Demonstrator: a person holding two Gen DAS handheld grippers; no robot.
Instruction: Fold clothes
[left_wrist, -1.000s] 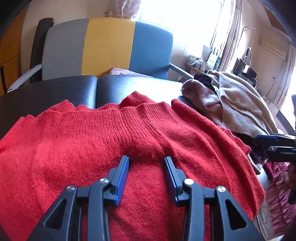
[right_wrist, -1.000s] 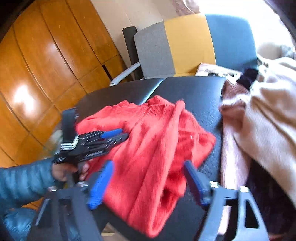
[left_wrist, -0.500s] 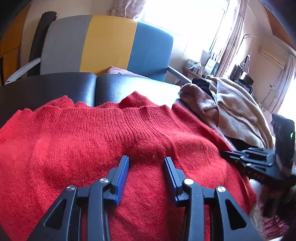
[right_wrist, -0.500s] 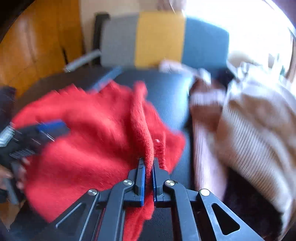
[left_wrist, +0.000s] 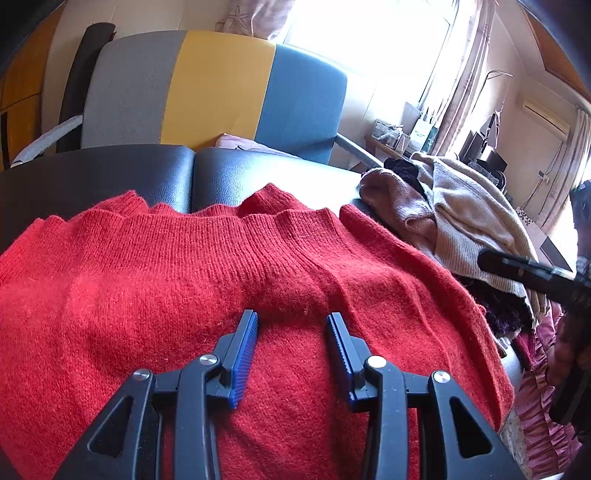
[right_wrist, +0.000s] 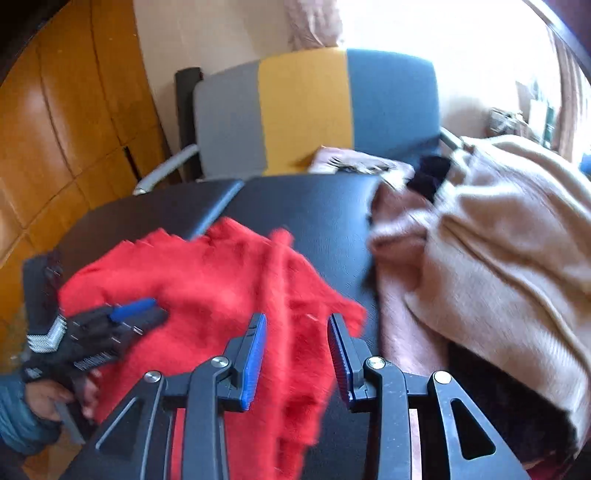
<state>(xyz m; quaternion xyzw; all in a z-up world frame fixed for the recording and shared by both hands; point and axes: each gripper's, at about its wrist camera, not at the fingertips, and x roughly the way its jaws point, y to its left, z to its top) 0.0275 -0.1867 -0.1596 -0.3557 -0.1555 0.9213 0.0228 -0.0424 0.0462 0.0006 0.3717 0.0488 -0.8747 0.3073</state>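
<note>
A red knitted sweater lies spread over the black padded table, ribbed hem toward the chair. My left gripper rests low over its middle with jaws apart, nothing pinched between them. In the right wrist view the sweater is blurred, and a raised fold of its right edge runs between the jaws of my right gripper. Those jaws are opening and the pads do not press the fold. The left gripper shows there at the sweater's left side, held by a hand. The right gripper enters the left view from the right edge.
A heap of beige and pink knitwear fills the table's right side, touching the red sweater's edge. A grey, yellow and blue chair stands behind the table. Wooden panels line the left wall. A window and cluttered shelves are at far right.
The right gripper shut on a fold at the sweater's right edge half a second ago, and its jaws now stand apart again. The left gripper has stayed put over the sweater.
</note>
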